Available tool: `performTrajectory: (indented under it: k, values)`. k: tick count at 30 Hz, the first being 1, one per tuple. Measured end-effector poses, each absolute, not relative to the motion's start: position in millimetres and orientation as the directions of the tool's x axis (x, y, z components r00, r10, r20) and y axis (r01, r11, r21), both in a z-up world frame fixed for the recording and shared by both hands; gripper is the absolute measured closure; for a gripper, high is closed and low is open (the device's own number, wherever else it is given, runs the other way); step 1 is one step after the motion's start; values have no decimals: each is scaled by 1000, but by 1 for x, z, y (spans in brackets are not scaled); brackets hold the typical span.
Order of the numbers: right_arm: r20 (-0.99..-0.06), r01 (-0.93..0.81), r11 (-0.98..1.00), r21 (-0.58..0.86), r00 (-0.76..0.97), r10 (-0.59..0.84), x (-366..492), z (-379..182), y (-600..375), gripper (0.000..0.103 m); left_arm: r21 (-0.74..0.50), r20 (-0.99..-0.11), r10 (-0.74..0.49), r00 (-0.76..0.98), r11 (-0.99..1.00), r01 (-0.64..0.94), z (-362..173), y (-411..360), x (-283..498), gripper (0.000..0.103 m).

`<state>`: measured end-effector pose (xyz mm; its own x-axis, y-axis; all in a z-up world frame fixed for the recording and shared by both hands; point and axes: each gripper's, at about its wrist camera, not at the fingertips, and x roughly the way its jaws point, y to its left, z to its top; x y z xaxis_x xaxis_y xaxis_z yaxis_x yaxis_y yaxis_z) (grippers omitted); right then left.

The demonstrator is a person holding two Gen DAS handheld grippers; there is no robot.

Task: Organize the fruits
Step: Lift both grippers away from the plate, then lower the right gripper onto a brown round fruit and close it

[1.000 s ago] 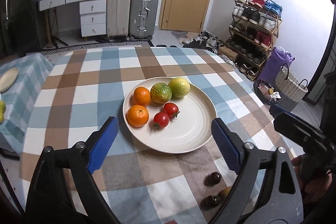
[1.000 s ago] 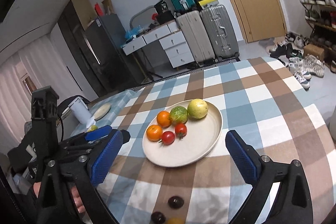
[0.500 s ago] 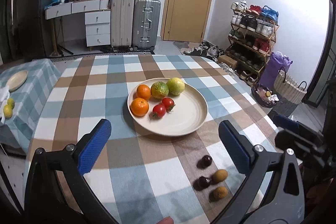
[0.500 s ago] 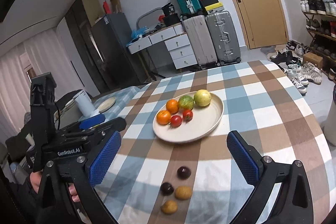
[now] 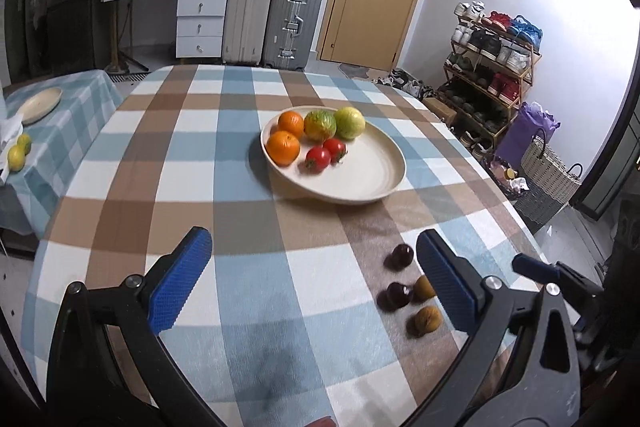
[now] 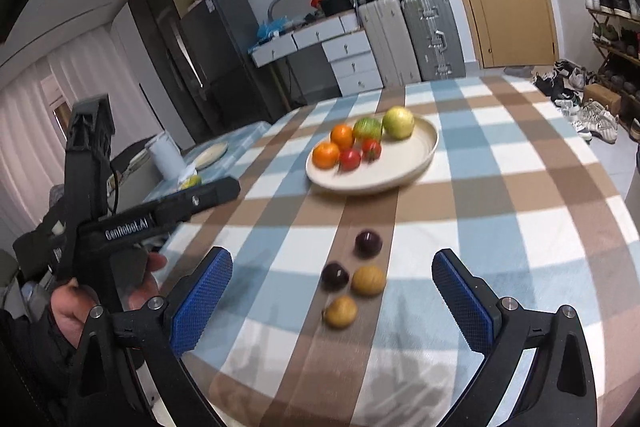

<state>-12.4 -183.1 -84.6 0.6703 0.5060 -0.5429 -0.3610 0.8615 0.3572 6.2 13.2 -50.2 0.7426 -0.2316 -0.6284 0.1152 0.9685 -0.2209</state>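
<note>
A cream plate (image 5: 360, 187) in the middle of the checked table holds two oranges (image 5: 283, 148), a green-orange fruit (image 5: 320, 125), a yellow-green fruit (image 5: 350, 123) and two tomatoes (image 5: 318, 158). Nearer, on the cloth, lie two dark purple fruits (image 6: 368, 243) and two small brown fruits (image 6: 369, 279). My left gripper (image 5: 313, 241) hangs open and empty over bare cloth, with the small fruits beside its right finger. My right gripper (image 6: 332, 257) is open too, and the small fruits lie on the cloth between and below its fingers. Nothing is held.
A person's hand (image 6: 80, 303) carries the left gripper at the left of the right wrist view. A side table (image 5: 80, 115) to the left bears a plate and lemons (image 5: 16, 157). Suitcases (image 5: 292, 23), a shoe rack (image 5: 492, 67) and a woven basket (image 5: 548, 171) stand beyond the table's edges.
Both grippers have drawn back from the plate toward the near edge and sunk a little. The small dark and brown fruits have come fully into view. The left jaws stand slightly wider.
</note>
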Motion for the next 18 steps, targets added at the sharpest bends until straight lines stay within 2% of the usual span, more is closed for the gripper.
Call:
performTrajectory:
  k: [9, 13, 18]
  values:
    - [-598, -370, 859, 354, 617, 512, -13, -113, -168, 2, -226, -671, -238, 702, 968, 112, -81, 15, 3, 1]
    - [-627, -364, 857, 365, 584, 515, -6, -125, -165, 16, -231, -679, -246, 692, 966, 116, -87, 13, 6, 1]
    - [-649, -363, 857, 366, 560, 515, -1, -136, -160, 23, -232, -685, -258, 681, 964, 131, -92, 10, 8, 1]
